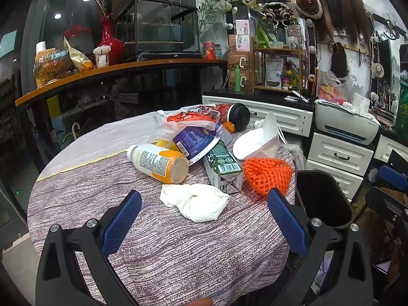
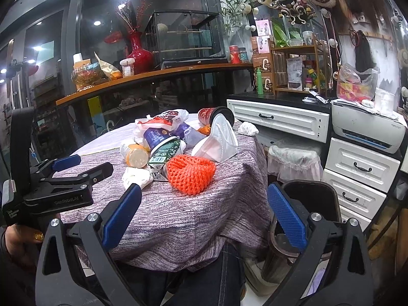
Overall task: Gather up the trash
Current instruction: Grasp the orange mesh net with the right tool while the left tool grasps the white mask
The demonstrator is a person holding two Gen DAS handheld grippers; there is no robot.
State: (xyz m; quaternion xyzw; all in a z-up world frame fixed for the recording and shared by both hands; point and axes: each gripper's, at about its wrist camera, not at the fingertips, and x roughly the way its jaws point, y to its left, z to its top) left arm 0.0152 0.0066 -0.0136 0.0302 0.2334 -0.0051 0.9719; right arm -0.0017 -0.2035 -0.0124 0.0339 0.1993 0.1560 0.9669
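Trash lies piled on a round table with a purple cloth [image 1: 178, 250]: a crumpled white tissue [image 1: 196, 201], an orange-and-white bottle [image 1: 159, 163] on its side, a green carton [image 1: 224, 167], an orange foam net [image 1: 267, 174], a white face mask [image 1: 257, 140], a blue cup [image 1: 195, 141], a plastic bag [image 1: 188, 119] and a red cup with a black lid [image 1: 236, 116]. My left gripper [image 1: 204, 204] is open, its fingers on either side of the tissue, just short of it. My right gripper [image 2: 204, 199] is open and empty at the table's near edge, short of the orange net [image 2: 191, 174]. The left gripper [image 2: 81, 164] shows at the left of the right wrist view.
A bin lined with a white bag [image 2: 293, 158] stands right of the table. A black chair back [image 1: 321, 199] is at the table's right edge. White drawers [image 2: 280, 121] and a printer [image 2: 367, 132] stand behind. A curved wooden counter [image 1: 114, 72] is at the back.
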